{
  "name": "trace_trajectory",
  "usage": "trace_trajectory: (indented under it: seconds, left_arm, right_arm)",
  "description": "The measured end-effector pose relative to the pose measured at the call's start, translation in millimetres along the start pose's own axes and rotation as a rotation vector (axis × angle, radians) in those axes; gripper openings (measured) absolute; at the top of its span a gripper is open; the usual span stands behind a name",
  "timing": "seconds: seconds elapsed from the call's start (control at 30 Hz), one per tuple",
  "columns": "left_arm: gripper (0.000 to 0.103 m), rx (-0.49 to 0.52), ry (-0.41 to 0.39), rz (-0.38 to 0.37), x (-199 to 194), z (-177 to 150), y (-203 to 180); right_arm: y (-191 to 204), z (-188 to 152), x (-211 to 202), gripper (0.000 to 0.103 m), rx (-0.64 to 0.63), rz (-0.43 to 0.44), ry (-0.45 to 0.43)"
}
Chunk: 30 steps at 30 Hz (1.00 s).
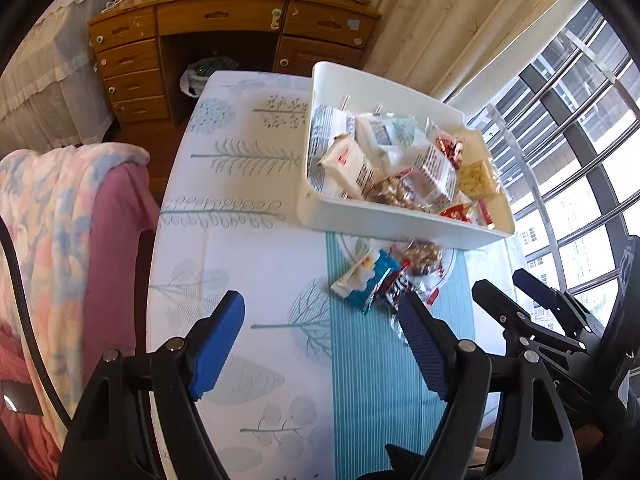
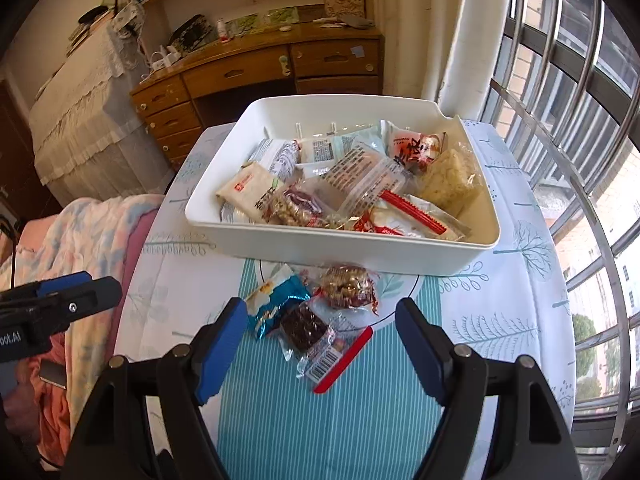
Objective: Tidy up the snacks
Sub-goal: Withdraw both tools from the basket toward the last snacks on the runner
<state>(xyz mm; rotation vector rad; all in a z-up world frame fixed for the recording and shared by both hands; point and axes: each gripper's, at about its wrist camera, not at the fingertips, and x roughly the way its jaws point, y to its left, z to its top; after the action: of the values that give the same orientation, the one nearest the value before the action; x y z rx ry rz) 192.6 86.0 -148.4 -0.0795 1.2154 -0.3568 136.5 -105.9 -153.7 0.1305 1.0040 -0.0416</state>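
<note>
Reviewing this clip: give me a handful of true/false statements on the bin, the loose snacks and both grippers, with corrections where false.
1. The white bin already holds several snack packets. True.
2. The right gripper is shut on the blue packet. False: its jaws stand open and empty, with the blue packet lying on the table ahead of them.
3. Three loose snacks lie on the table in front of the bin. True: the blue packet, a nut cluster and a dark brown bar.
4. The left gripper carries a snack. False: its jaws are open, nothing between them.
5. The bin stands on the wooden desk. False: it stands on the table; the desk is behind it.
</note>
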Motion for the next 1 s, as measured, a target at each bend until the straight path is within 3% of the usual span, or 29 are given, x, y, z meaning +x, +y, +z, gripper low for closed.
trace_trajectory:
  seconds: [0.5,1.0]
  left_arm:
    - [0.079,-0.134,0.061,0.088,26,-25,-28]
    - [0.079,-0.267,0.126,0.138,59,-39,-52]
  right_arm:
    - [0,-39,1,0.077,-0.380,0.090,-0.047]
    - [-30,-47,23,0.077,-0.473,0.265,0.028]
